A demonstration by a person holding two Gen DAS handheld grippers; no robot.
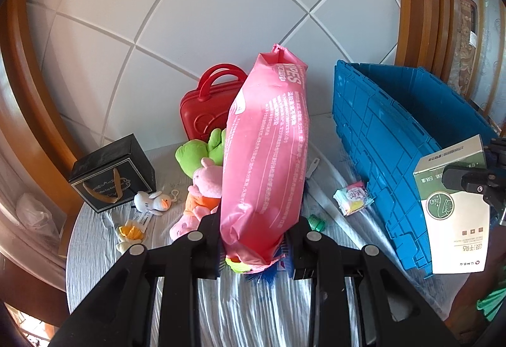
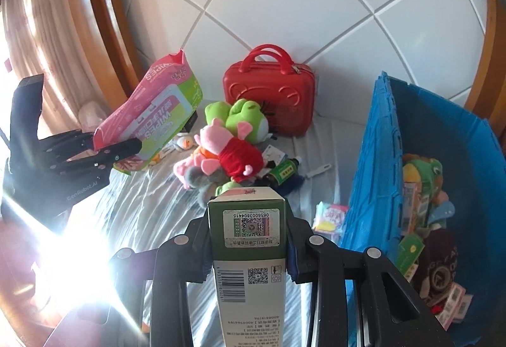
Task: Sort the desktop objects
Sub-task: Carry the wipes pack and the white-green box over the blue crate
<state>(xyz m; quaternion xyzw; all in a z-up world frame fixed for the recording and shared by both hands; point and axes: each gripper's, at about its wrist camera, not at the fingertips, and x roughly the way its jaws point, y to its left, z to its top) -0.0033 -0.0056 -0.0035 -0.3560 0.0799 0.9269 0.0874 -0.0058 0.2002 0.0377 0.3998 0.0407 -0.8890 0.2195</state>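
Left tongs (image 1: 256,252) clamp a pink wipes pack (image 1: 268,154) lifted above the desk (image 1: 253,309); right tongs (image 2: 248,247) clamp a green-white box (image 2: 249,252), also lifted. Plush toys (image 2: 231,144) lie mid-desk, beside the blue crate (image 2: 373,163) at its right edge.

Right gripper (image 2: 248,247) clamps tall green-and-white cardboard box (image 2: 249,255) at 6 o'clock; left gripper (image 2: 126,147) grips pink plastic wipes pack (image 2: 151,113) at 9; blue plastic crate (image 2: 379,157) at 3
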